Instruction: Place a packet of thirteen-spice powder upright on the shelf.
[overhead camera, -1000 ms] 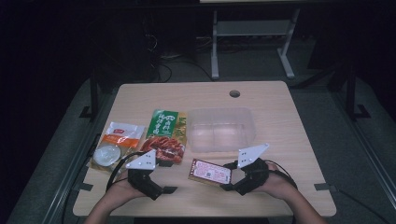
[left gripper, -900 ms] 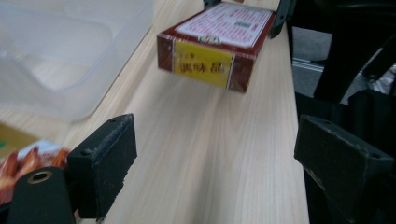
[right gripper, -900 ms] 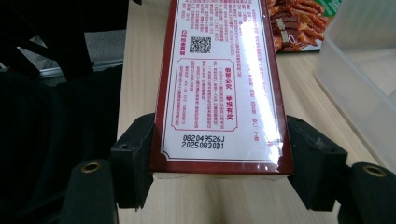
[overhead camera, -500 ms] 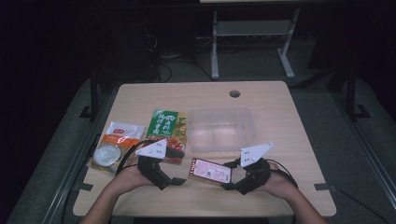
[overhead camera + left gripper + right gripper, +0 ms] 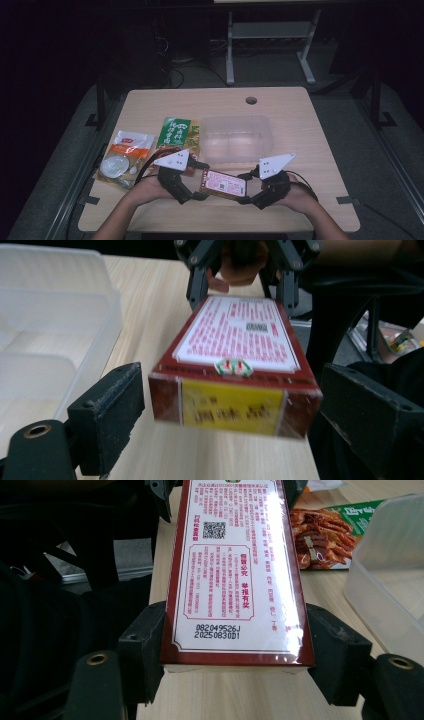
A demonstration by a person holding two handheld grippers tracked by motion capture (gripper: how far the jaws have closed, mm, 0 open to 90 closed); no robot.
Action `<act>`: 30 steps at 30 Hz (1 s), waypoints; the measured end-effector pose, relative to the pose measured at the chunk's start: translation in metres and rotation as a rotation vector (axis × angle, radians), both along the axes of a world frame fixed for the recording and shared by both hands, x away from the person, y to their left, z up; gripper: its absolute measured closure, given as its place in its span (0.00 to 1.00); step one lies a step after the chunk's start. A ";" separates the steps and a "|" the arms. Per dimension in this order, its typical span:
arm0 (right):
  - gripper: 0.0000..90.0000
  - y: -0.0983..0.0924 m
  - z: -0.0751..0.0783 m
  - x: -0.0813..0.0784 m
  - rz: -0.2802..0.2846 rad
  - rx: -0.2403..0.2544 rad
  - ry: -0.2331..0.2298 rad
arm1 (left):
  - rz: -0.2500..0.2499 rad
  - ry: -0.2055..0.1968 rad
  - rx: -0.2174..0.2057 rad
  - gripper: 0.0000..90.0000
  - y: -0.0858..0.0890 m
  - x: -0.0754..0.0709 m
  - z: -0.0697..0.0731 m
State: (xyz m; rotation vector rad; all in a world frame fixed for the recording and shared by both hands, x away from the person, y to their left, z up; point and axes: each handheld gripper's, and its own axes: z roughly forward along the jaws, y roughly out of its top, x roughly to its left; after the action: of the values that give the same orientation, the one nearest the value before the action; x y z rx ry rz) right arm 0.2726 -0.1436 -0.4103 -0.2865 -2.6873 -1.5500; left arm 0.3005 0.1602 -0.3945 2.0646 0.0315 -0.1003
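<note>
Both hands are coming in low over the table's (image 5: pixel 300 125) front edge. Right gripper (image 5: pixel 250 192) is clamping one end of the red seasoning box (image 5: pixel 223 183), jaws pressing both sides. Left gripper (image 5: pixel 192 192) is gaping around the other end, jaws not touching. Clear plastic container (image 5: pixel 237 137) is sitting empty just behind the box. Snack packets (image 5: pixel 175 135) are lying toward the left edge; right side is free.

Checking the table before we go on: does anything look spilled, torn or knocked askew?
Nothing stands out. The red box looks whole, with the right tongs closed on one end and the left tongs open around the other. The clear tub sits upright, and the packets lie flat beside it.
</note>
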 end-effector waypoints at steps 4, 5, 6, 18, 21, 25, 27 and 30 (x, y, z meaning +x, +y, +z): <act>0.36 0.000 0.001 -0.001 0.004 0.009 -0.007 | -0.025 0.001 -0.032 0.12 -0.008 -0.001 0.002; 0.36 0.000 0.001 -0.001 0.007 0.013 -0.008 | -0.027 0.002 -0.034 0.12 -0.009 -0.002 0.001; 0.36 0.000 0.001 -0.001 0.009 0.016 -0.012 | -0.030 0.001 -0.036 0.12 -0.010 -0.002 0.001; 0.36 0.002 0.004 -0.002 0.012 0.048 -0.026 | -0.028 0.012 -0.066 0.12 -0.008 -0.003 -0.002; 0.36 0.001 0.004 -0.002 0.011 0.050 -0.027 | -0.025 0.006 -0.071 0.14 -0.007 -0.003 -0.002; 0.36 0.001 0.004 -0.002 0.010 0.054 -0.027 | -0.027 0.007 -0.073 0.16 -0.006 -0.004 -0.003; 0.36 0.001 0.004 -0.002 0.011 0.054 -0.028 | -0.028 0.009 -0.074 0.16 -0.006 -0.004 -0.003; 0.36 0.002 0.004 -0.002 0.013 0.053 -0.031 | -0.031 0.003 -0.082 0.20 -0.005 -0.005 -0.003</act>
State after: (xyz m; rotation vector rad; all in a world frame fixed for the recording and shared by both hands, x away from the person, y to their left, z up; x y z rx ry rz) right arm 0.2708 -0.1421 -0.4066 -0.2446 -2.6603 -1.6330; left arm 0.2959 0.1548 -0.3971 1.9832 -0.0029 -0.1221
